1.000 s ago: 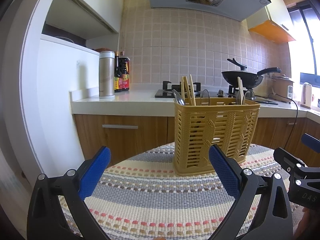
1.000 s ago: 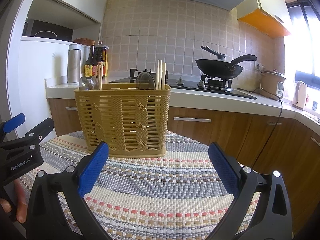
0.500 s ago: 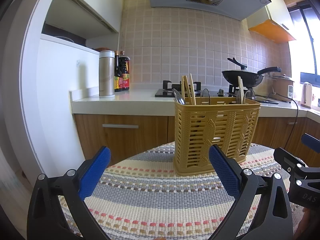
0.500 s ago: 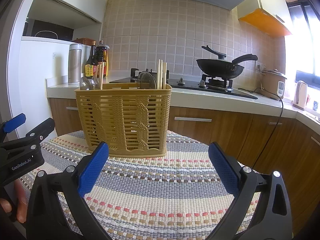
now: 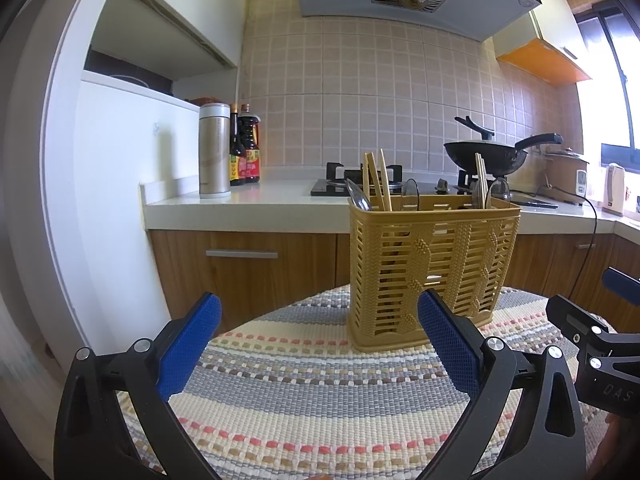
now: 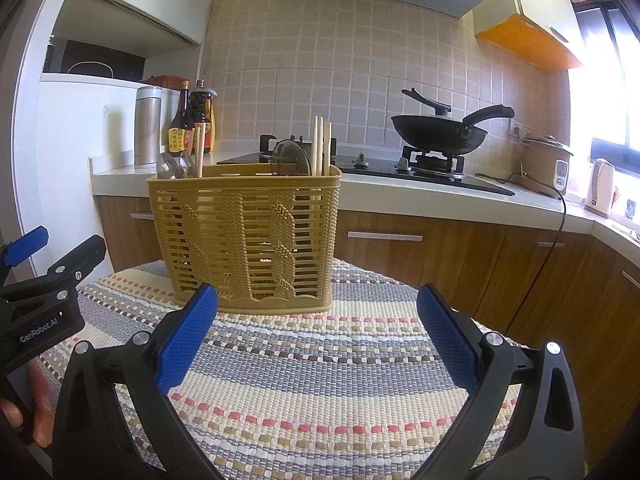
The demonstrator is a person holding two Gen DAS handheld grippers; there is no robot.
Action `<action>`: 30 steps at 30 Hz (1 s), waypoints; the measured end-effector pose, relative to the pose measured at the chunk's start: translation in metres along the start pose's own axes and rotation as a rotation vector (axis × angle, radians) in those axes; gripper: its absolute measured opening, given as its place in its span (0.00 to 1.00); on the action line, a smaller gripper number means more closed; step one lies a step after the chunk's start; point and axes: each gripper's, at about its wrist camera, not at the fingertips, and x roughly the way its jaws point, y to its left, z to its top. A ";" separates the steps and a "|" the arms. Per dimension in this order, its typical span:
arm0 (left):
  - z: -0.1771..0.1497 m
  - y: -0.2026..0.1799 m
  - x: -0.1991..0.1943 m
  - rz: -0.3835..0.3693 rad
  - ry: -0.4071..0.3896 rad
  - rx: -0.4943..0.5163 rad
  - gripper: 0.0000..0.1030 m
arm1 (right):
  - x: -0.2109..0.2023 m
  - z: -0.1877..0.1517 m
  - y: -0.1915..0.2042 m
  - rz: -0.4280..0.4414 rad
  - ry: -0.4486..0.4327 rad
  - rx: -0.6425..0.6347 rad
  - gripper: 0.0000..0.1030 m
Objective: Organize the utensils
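A tan plastic utensil basket [image 5: 430, 272] stands upright on a striped woven mat [image 5: 320, 392]; it also shows in the right wrist view [image 6: 248, 240]. Wooden chopsticks [image 5: 376, 180] and spoons [image 5: 356, 196] stick up out of it; the right wrist view shows chopsticks [image 6: 322, 146] and a spoon [image 6: 168, 166] too. My left gripper [image 5: 320, 344] is open and empty, short of the basket's left front. My right gripper [image 6: 318, 340] is open and empty, in front of the basket's right side.
Behind the table runs a white counter [image 5: 240, 208] with a steel flask [image 5: 214, 150], sauce bottles [image 5: 248, 144], a gas hob and a black wok [image 6: 440, 132]. A rice cooker [image 6: 546, 164] and kettle [image 6: 600, 186] stand at the right. The mat's edge drops off past the basket.
Both views have shifted very slightly; the basket and utensils stand as before. Both grippers stay open.
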 end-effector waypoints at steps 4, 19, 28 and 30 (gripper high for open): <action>0.000 0.000 0.000 -0.001 0.001 0.001 0.93 | 0.001 0.000 0.000 -0.002 0.003 0.000 0.92; 0.000 -0.004 -0.002 -0.006 0.001 0.026 0.93 | 0.003 -0.001 0.002 -0.002 0.010 -0.014 0.92; 0.000 -0.004 -0.001 -0.004 -0.001 0.025 0.93 | 0.005 -0.001 0.001 -0.001 0.015 -0.010 0.92; 0.000 -0.002 -0.002 -0.003 -0.005 0.020 0.93 | 0.005 -0.001 0.001 -0.002 0.016 -0.011 0.92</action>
